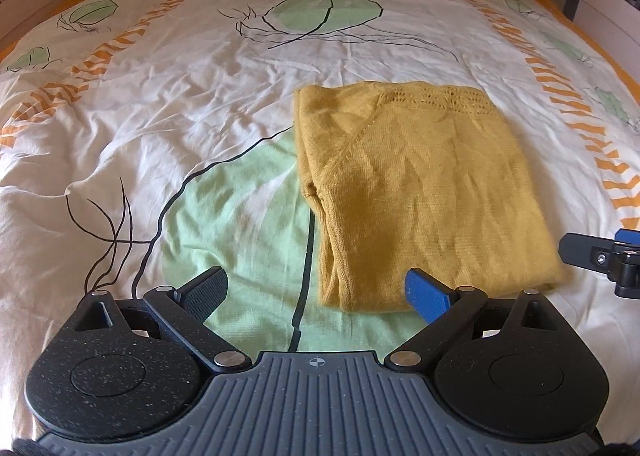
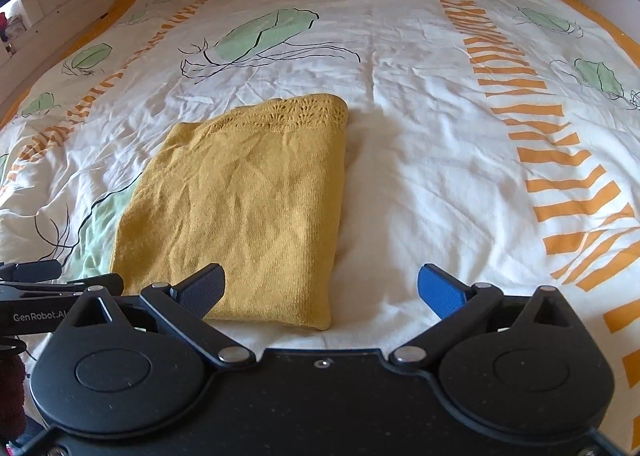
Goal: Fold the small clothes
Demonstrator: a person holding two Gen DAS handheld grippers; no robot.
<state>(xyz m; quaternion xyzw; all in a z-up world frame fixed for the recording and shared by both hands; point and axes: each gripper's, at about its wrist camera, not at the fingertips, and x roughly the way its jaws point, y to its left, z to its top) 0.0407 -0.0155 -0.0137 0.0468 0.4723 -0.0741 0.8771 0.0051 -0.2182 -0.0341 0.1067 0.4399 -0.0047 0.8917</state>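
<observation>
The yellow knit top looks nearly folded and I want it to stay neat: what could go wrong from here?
1. The yellow knit top lies on a wrinkled bedsheet; a finger sliding under its near edge might also catch the sheet.
2. Its left side shows loose stacked layers; lifting there may let them splay.
3. Both the left gripper and right gripper are open near that edge; gripping one corner could skew the fold.

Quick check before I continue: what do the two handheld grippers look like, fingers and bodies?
Each gripper, left and right, has black speckled round housings, black linkage arms with silver pivots, one black textured finger pad and one blue pad. The left's base plate is grey, ribbed, with a crosshair mark; the right's is plain black.
</observation>
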